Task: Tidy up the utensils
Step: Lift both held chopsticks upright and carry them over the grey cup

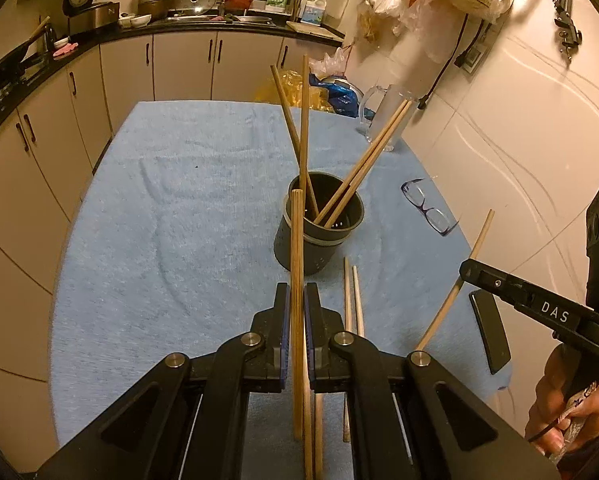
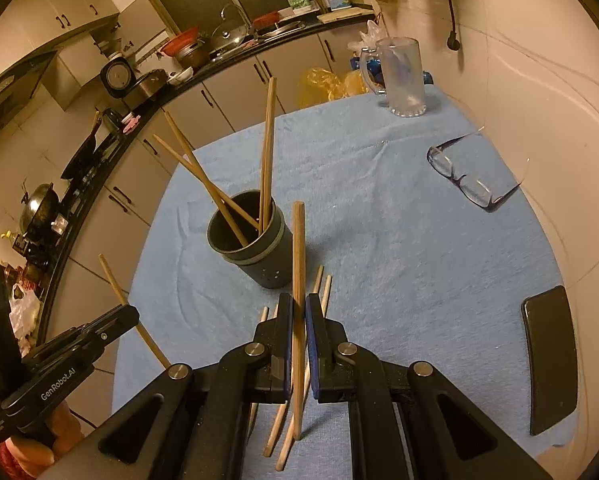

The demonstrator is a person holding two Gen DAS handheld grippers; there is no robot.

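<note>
- Nearest us, the left gripper [image 1: 297,300] was clamped on one chopstick [image 1: 297,280]; its long axis ran forward between the pads, its tip reaching towards the holder.
- The right gripper [image 2: 298,312] was likewise clamped on its own chopstick [image 2: 298,264], tip forward; in the left view that stick slanted just right of the cup.
- Loose chopsticks [image 1: 353,300] lay on the blue cloth [image 1: 159,220] beneath both grippers, not yet gathered.
- Further on, dead ahead and below the held tips, stood the dark holder [image 1: 319,228], four sticks leaning inside; we judged both hands about equally near, each needing its stick tipped steeper over the rim.
</note>
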